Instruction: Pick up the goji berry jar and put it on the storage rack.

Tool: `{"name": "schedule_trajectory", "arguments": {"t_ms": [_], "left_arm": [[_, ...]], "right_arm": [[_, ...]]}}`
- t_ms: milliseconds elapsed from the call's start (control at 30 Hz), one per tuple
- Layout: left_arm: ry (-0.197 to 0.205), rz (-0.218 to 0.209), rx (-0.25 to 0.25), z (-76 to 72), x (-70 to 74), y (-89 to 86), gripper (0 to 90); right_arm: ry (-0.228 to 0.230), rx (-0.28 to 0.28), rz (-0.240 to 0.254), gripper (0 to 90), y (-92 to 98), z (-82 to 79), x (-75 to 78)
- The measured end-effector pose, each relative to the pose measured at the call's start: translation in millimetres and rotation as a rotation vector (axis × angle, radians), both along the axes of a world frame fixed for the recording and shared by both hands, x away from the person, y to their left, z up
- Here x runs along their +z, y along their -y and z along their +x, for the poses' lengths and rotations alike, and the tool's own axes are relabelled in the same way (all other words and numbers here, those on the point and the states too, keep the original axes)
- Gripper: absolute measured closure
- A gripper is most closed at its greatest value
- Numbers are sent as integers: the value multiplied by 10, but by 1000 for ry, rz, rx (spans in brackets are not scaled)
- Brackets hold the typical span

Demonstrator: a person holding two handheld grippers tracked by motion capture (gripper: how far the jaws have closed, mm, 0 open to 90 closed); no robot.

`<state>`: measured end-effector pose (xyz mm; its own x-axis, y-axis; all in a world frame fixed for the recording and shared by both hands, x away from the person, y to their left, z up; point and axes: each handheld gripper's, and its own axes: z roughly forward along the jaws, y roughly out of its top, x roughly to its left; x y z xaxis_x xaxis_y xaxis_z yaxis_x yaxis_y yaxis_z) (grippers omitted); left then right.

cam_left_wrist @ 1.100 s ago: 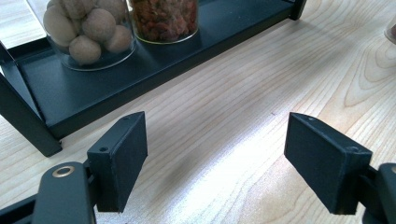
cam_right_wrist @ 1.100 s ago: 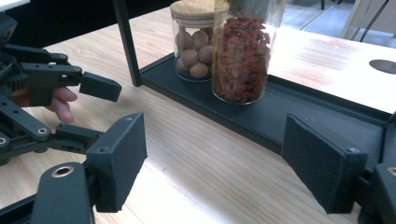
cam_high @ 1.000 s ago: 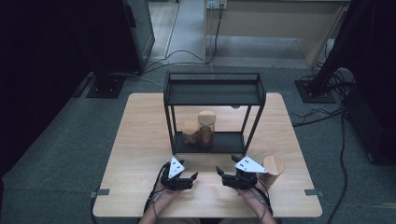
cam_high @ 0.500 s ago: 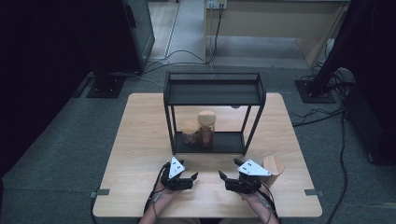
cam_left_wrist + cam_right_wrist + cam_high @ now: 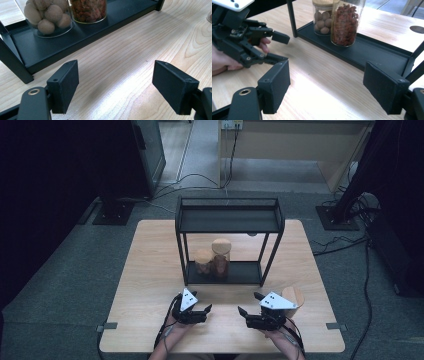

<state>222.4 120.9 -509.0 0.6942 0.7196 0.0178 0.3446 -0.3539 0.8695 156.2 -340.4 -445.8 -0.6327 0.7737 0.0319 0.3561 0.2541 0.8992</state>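
A black two-tier rack (image 5: 229,220) stands mid-table. On its lower shelf (image 5: 75,37) sit a jar of round nuts (image 5: 203,262) (image 5: 46,17) (image 5: 321,20) and a taller jar of red berries (image 5: 221,257) (image 5: 87,10) (image 5: 345,22). A third jar with a wooden lid (image 5: 293,299) stands on the table just right of my right gripper (image 5: 248,305) (image 5: 327,87). That gripper is open and empty, angled toward the rack. My left gripper (image 5: 205,314) (image 5: 115,85) (image 5: 280,48) is open too, low over bare wood in front of the rack.
The wooden table (image 5: 150,270) has free room left and right of the rack. Black rack legs (image 5: 12,65) (image 5: 291,17) stand close ahead of both grippers. A hand (image 5: 222,60) holds the left gripper. Cables and stands lie on the floor beyond.
The right gripper has drifted slightly toward the near edge of the table. The left gripper has barely moved, and both stay open.
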Motion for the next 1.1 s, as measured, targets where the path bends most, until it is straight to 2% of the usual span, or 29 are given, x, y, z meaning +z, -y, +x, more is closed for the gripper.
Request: {"name": "schedule_trajectory", "arguments": {"t_ms": [133, 300, 867, 1100], "left_arm": [[0, 0, 0, -1, 0, -1, 214], [1, 0, 0, -2, -1, 1, 214], [2, 0, 0, -3, -2, 0, 214], [0, 2, -1, 0, 2, 2, 214]], "right_arm": [[-8, 30, -7, 215, 55, -6, 89], [10, 39, -30, 208, 89, -82, 212], [34, 74, -51, 206, 308, -152, 350], [34, 115, -51, 206, 420, -162, 403]]}}
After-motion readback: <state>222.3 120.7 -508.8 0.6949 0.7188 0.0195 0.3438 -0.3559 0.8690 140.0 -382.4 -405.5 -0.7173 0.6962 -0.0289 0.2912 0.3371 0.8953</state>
